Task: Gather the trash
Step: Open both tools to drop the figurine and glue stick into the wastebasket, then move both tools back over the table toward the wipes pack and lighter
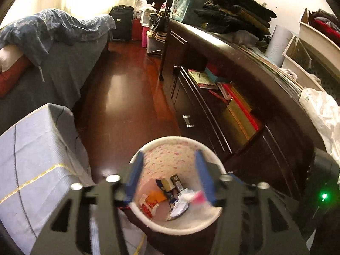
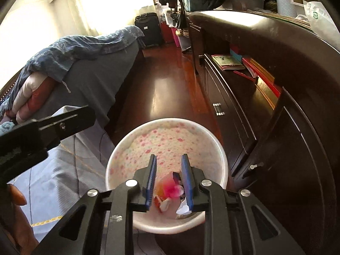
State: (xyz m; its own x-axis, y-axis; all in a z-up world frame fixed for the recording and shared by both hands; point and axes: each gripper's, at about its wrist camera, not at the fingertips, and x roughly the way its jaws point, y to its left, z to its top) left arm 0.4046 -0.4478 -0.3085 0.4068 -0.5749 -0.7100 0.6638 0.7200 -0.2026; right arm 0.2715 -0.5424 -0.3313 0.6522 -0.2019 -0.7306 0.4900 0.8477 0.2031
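Observation:
A white waste bin (image 1: 148, 148) with a pink flower pattern inside stands on the floor below both grippers; it also shows in the right wrist view (image 2: 119, 148). Several bits of trash (image 1: 167, 193) lie at its bottom: wrappers, small boxes, crumpled paper. My left gripper (image 1: 169, 155) is open and empty over the bin's mouth. My right gripper (image 2: 169, 159) is open over the bin. A blurred pink and clear wrapper (image 2: 173, 189) shows between and below its fingers, loose in the bin; it also shows in the left wrist view (image 1: 197, 197).
A dark wooden dresser (image 1: 244, 97) with an open shelf of books runs along the right. A bed (image 1: 63, 63) with a blue cover is on the left, a pale blue covered box (image 1: 38, 159) beside the bin. Red-brown wooden floor (image 1: 127, 89) lies ahead, suitcases (image 1: 122, 22) at the far end.

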